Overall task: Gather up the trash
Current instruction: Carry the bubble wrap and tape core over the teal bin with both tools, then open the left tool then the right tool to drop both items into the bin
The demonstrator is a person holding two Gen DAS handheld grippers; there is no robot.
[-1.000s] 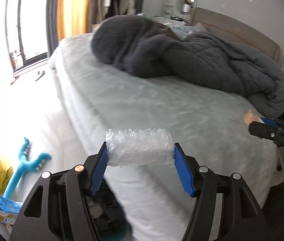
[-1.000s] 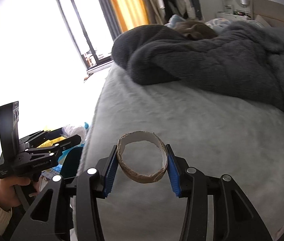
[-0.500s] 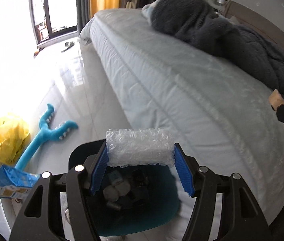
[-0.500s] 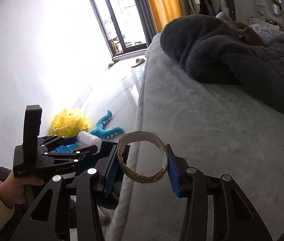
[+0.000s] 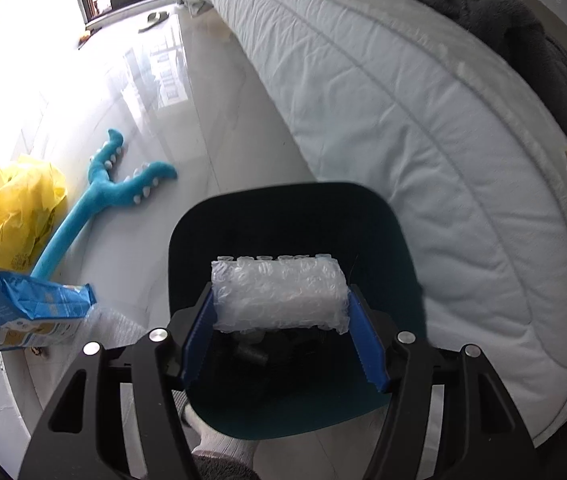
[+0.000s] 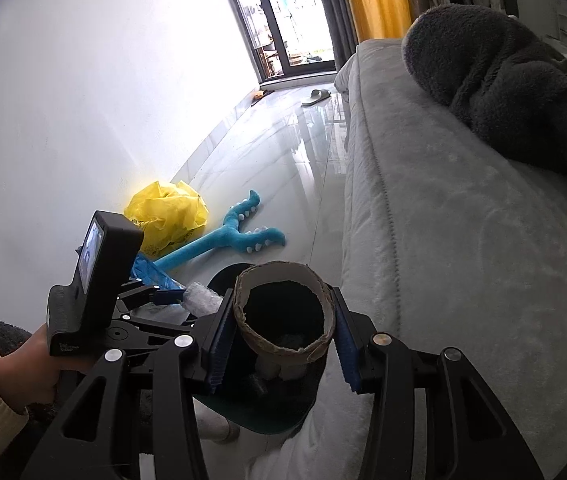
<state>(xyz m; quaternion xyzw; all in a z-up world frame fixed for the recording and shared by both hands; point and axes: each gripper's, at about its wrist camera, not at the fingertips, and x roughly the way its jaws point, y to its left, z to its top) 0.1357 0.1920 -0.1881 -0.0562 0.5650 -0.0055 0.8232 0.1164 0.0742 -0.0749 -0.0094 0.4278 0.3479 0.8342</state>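
My left gripper (image 5: pixel 281 322) is shut on a roll of bubble wrap (image 5: pixel 279 294) and holds it over the open mouth of a dark teal trash bin (image 5: pixel 399 232) on the floor beside the bed. Some trash lies dark at the bin's bottom. My right gripper (image 6: pixel 281 334) is shut on a brown cardboard ring (image 6: pixel 283 312), also above the bin (image 6: pixel 267 416). The left gripper (image 6: pixel 155 300) with the bubble wrap (image 6: pixel 203 298) shows at the left of the right wrist view.
A bed with a pale mattress (image 5: pixel 423 128) and a dark grey blanket (image 6: pixel 515 88) stands to the right of the bin. On the glossy floor lie a yellow plastic bag (image 5: pixel 15 208), a blue plush toy (image 5: pixel 99 196), a blue package (image 5: pixel 23 316) and a slipper (image 6: pixel 315 97).
Both grippers have swung down and left from over the bed to above the bin. Each still holds its item.
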